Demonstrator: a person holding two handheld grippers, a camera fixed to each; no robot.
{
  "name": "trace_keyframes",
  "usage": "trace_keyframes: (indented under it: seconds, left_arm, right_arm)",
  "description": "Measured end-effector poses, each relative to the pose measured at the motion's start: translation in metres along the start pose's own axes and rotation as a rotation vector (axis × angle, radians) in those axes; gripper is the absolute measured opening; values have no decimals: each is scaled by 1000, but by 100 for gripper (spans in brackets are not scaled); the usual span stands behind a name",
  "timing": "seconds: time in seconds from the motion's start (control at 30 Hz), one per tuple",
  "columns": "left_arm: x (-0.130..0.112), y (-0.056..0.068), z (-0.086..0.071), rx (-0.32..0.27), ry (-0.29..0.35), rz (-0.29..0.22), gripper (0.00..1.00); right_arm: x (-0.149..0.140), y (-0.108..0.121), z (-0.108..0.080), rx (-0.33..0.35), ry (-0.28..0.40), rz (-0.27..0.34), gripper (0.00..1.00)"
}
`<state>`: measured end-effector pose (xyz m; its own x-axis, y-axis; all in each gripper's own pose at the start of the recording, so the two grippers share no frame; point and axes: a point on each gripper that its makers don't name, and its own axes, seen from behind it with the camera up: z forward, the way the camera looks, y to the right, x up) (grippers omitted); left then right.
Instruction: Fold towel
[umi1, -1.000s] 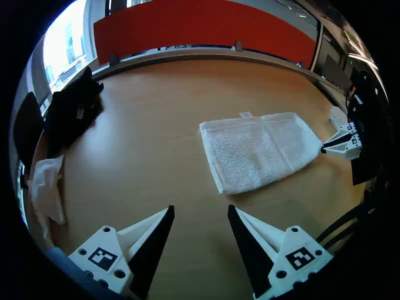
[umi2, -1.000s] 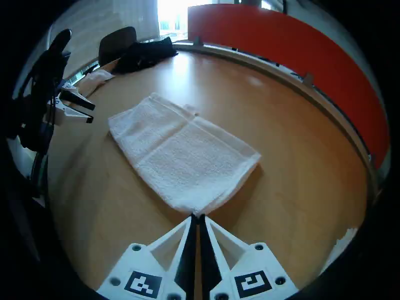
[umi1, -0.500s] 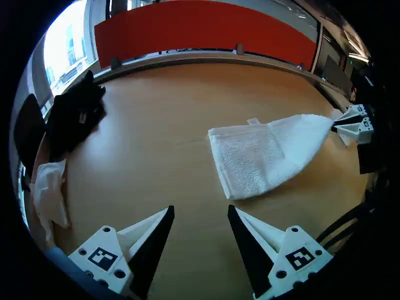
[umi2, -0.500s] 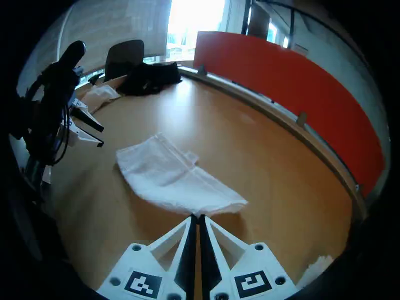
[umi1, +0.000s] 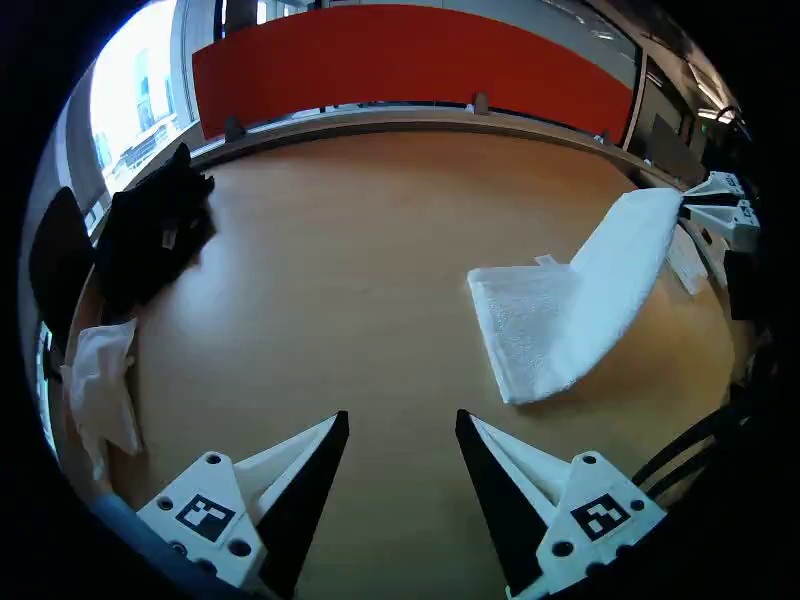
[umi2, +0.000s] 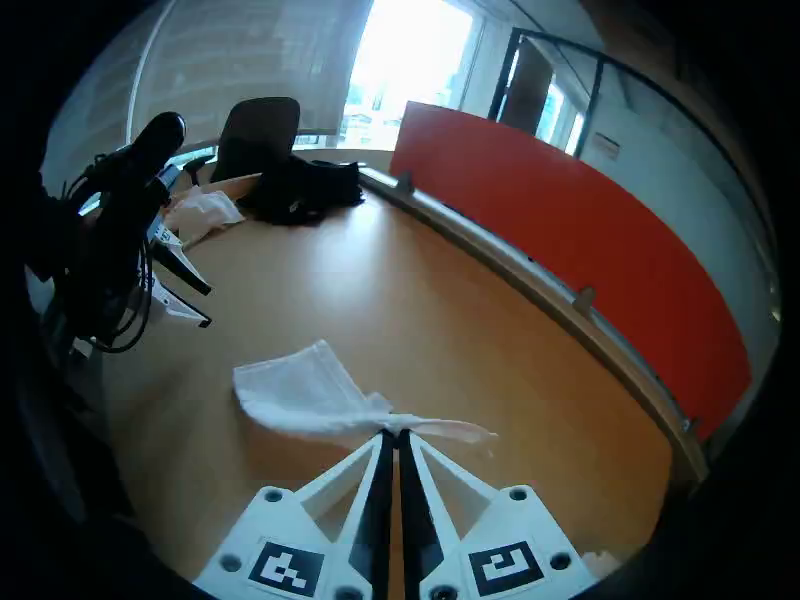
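Note:
A white towel (umi1: 570, 305) lies partly on the wooden table (umi1: 350, 260), its right end lifted in a slope up to my right gripper (umi1: 700, 208) at the far right. In the right gripper view the towel (umi2: 310, 400) hangs from my right gripper (umi2: 397, 438), which is shut on its near corner, with the far part resting on the table (umi2: 400, 300). My left gripper (umi1: 398, 425) stands open low over bare wood, well to the left of the towel, nothing between its fingers. It also appears as my left gripper (umi2: 195, 300) at the left of the right gripper view.
A black garment (umi1: 150, 225) and a crumpled white cloth (umi1: 95, 385) lie at the table's left side. A red partition (umi1: 400, 60) runs along the far edge. A dark chair (umi2: 255, 125) stands beyond the table. A paper scrap (umi1: 688, 262) lies near the right edge.
My right gripper has risen and pulled back with the towel's corner, lifting that end off the table and dragging the towel to the right. The left gripper has stayed put and open.

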<state>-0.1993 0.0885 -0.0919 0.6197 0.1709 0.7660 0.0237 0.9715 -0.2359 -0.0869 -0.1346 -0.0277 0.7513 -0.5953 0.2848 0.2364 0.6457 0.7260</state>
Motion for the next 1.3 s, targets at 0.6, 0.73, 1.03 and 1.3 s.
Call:
trace_keyframes:
  seconds: [0.6, 0.73, 1.03, 1.3]
  left_arm:
    - [1, 5, -2, -1, 4, -13, 79]
    - [2, 6, -2, -3, 7, -15, 79]
    - [3, 7, -5, -4, 12, -21, 79]
    - [3, 5, -8, -2, 15, -31, 79]
  right_arm:
    - [-6, 7, -5, -7, -7, 8, 4]
    - [-8, 2, -2, 4, -9, 9, 4]
    - [-12, -15, 13, 48, -15, 14, 4]
    - [-15, -36, 29, 96, -23, 25, 4]
